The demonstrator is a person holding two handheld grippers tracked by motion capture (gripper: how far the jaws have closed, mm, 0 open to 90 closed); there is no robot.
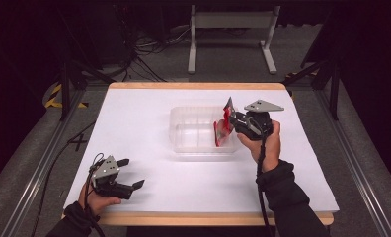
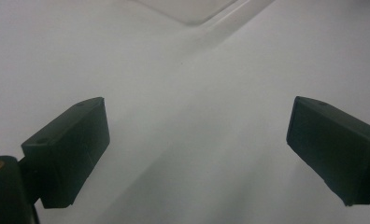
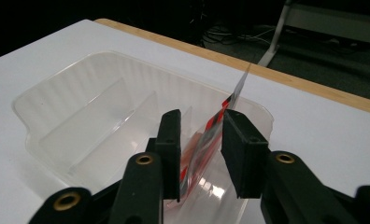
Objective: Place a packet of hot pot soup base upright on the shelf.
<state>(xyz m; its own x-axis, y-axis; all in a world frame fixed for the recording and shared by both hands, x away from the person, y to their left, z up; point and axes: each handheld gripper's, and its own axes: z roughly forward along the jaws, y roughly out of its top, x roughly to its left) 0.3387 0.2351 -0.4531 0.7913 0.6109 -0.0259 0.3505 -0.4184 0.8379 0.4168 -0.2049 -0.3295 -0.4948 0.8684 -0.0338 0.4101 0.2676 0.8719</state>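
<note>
A clear plastic tray with divided compartments sits on the middle of the white table. A thin red and clear packet stands on edge in the tray's right end, its top corner poking above the rim. My right gripper reaches in from the right. In the right gripper view the packet rises between the jaws of the right gripper, which stand a little apart, wider than the packet. My left gripper rests near the front left of the table, open with nothing in it. Between the jaws of the left gripper lies bare table.
The tray has its left compartments bare. A corner of the tray shows far ahead of the left gripper. The white table has a wooden edge. Behind it are a grey stand and cables on the floor.
</note>
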